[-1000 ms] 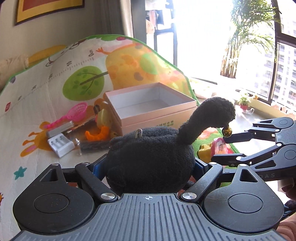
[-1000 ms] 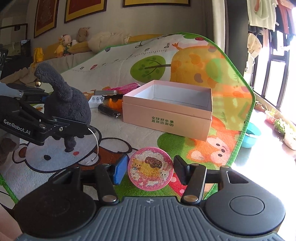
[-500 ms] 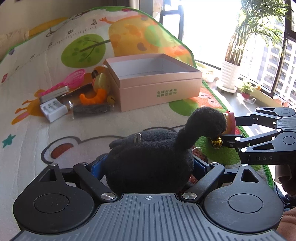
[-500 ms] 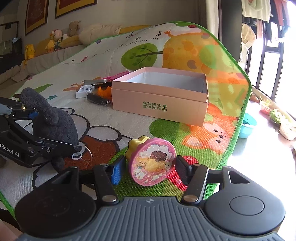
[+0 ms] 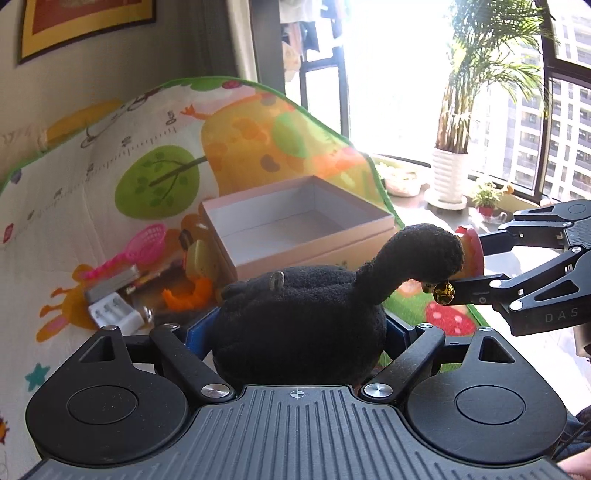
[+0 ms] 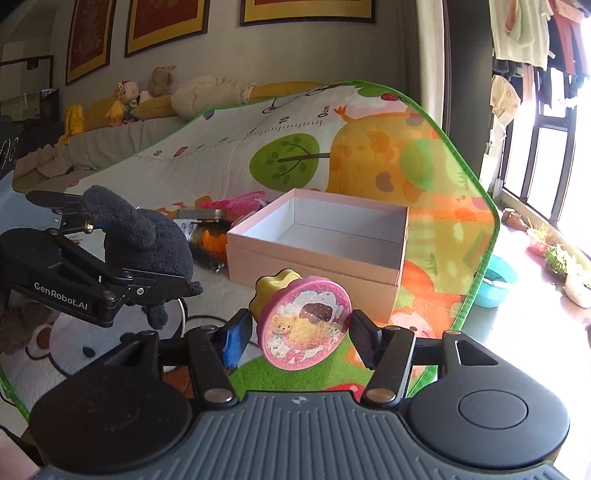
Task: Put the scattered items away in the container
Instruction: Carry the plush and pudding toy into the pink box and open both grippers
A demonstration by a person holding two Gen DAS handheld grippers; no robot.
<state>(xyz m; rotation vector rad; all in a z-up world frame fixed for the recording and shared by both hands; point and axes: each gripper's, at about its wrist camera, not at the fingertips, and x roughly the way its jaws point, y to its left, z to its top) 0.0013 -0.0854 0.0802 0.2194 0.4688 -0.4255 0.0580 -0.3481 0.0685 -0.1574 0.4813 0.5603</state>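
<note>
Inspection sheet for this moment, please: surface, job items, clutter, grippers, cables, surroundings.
Surface: cartoon play mat, its far end curving up behind the box.
Job's things: open pink box, nothing seen inside; black plush toy and pink round toy, both held above the mat.
Clutter: pink scoop, white battery charger, grey tin and orange toy, all left of the box.
Grippers: left hand-held gripper jaws closing on the plush toy; right hand-held gripper clamps the pink round toy.
Cables: thin white cord on the mat under the plush toy.
Surroundings: potted palm by the window, stuffed toys on a sofa, framed pictures.
</note>
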